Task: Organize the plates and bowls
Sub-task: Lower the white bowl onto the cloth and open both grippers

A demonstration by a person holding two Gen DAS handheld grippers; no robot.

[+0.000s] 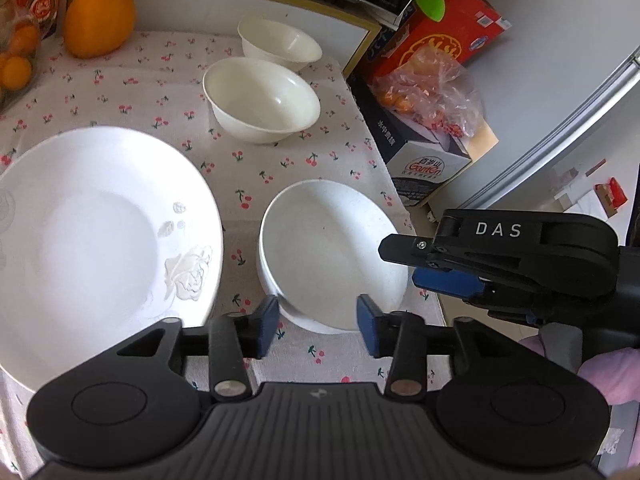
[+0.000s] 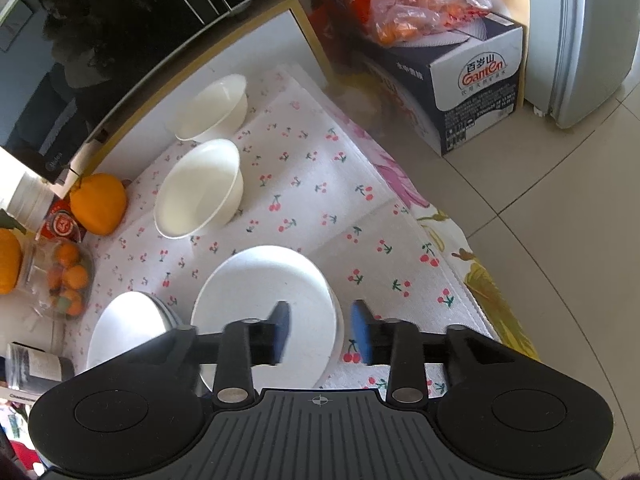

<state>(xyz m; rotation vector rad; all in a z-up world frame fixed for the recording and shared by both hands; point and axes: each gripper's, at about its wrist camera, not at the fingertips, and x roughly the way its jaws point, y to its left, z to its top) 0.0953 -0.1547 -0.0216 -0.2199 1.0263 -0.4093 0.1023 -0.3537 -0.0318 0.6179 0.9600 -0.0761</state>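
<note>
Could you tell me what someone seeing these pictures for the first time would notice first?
Probably the white dishes on the cherry-print cloth: a big plate at the left, a stack of smaller plates beside it, and two bowls, one behind the stack and another further back. Both grippers, left and right, hang over the stack's rim with jaws apart. A large orange fruit glows at the back left.

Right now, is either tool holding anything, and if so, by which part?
Nothing is held. Both tools are open: the left tool and right tool each straddle the rim of the small plates, pads apart from it.
</note>
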